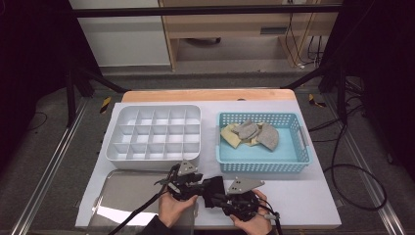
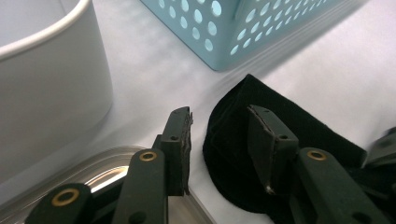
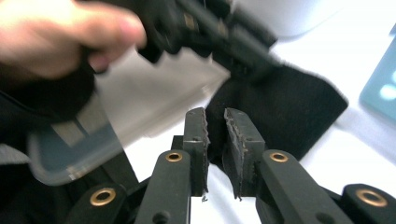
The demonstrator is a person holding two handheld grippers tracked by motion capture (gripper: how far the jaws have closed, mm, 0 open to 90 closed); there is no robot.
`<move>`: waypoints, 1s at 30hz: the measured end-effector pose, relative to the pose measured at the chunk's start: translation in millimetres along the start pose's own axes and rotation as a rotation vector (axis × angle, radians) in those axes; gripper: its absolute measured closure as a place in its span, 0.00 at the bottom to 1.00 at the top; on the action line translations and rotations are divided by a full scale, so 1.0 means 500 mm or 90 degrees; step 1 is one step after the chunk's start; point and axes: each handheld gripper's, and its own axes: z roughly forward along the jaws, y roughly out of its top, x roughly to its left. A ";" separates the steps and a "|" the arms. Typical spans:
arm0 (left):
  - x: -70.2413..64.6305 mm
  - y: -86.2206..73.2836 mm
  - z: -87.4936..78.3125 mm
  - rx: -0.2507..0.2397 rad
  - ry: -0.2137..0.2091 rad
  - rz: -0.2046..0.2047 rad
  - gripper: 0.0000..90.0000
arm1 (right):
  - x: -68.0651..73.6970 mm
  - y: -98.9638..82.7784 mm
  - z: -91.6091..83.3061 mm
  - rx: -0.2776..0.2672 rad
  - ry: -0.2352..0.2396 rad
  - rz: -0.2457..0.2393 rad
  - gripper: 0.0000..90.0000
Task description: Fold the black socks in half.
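Black cloth piece (image 1: 211,190) lying flat on the white table cover (image 1: 313,196), near the front edge, just in front of the gap between divided box and basket. Rounded end (image 2: 233,154) pointing toward the metal tray, seen in the left gripper view.

Left gripper (image 2: 219,140) standing apart over that rounded end: one jaw over the cloth, the other beside it over bare cover, pads pressing on nothing. Right gripper (image 3: 215,135) narrowed to a slim gap at the cloth's near edge; cannot tell whether cloth sits between the pads. Both held low, side by side, in the high view, left gripper (image 1: 188,183) and right gripper (image 1: 222,198) meeting over the cloth, hands (image 1: 176,208) coming in from the front.

Metal tray (image 1: 122,196) just left of the cloth, its rim touching or nearly touching the rounded end. White divided box (image 1: 154,134) behind the tray, compartments bare, its wall close beside the left gripper. Blue perforated basket (image 1: 264,144) behind and to the right, corner near the cloth, holding a heap of grey and cream cloth pieces (image 1: 249,133).

Open cover to the right of the cloth, in front of the basket, out to the table's right edge. Little room forward between box and basket. Front edge close behind the hands.
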 end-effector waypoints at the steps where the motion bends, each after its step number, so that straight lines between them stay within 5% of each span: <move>1: 0.000 0.000 0.000 0.000 0.001 0.001 0.66 | 0.001 0.004 -0.006 -0.012 0.003 0.003 0.88; 6: 0.002 0.000 0.001 0.002 0.004 0.005 0.67 | 0.005 0.018 -0.006 -0.036 -0.004 0.004 0.94; 11: 0.006 0.000 0.000 0.006 0.004 0.010 0.67 | 0.016 0.013 0.025 -0.005 0.033 0.005 0.96; 15: 0.006 0.000 0.000 0.008 0.003 0.012 0.67 | 0.025 0.003 0.044 0.028 0.032 -0.007 0.95; 25: 0.007 0.001 0.001 0.006 -0.001 0.008 0.68 | 0.014 0.026 0.000 -0.077 0.028 0.012 1.00; 30: 0.008 0.002 0.002 0.006 -0.003 0.009 0.68 | 0.020 0.017 0.043 -0.047 0.033 -0.010 1.00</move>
